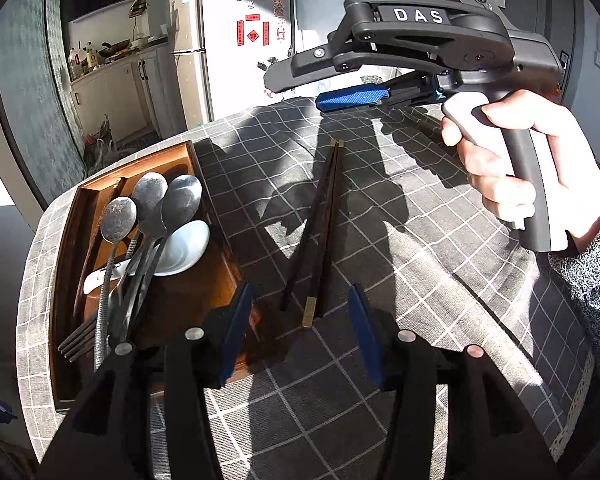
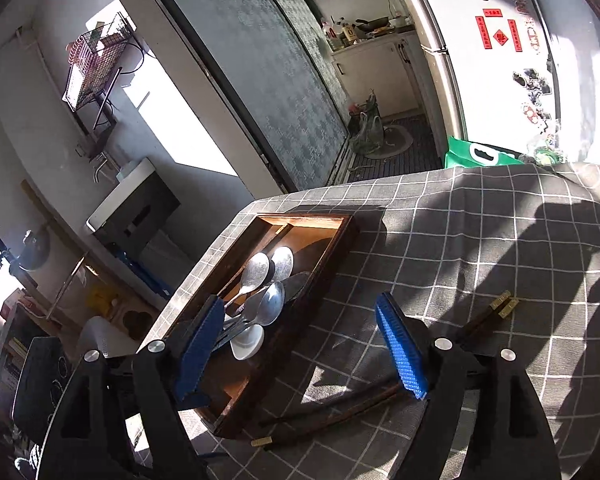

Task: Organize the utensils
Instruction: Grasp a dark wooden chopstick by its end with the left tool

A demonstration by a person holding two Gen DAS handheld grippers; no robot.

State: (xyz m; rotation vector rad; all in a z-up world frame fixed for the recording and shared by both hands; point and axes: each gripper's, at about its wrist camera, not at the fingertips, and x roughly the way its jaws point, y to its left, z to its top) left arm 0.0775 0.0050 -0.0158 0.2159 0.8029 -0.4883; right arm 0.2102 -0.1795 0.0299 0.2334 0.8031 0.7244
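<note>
Left gripper (image 1: 300, 334) hangs open over dark wooden chopsticks (image 1: 314, 232) on the grey checked tablecloth (image 1: 420, 280), steel spoons (image 1: 152, 208) piled in the brown wooden tray (image 1: 216, 236) alongside.

both grippers' (image 1: 300, 332) (image 2: 300, 344) jaws parted, empty.

Grey white-gridded tablecloth (image 1: 400, 264), brown tray (image 1: 66, 280)

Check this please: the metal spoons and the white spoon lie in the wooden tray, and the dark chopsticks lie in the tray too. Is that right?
Not quite. The chopsticks are not in the wooden tray; they lie on the checked tablecloth beside it, as the left wrist view shows. The metal spoons and the white spoon do lie in the tray.
</note>
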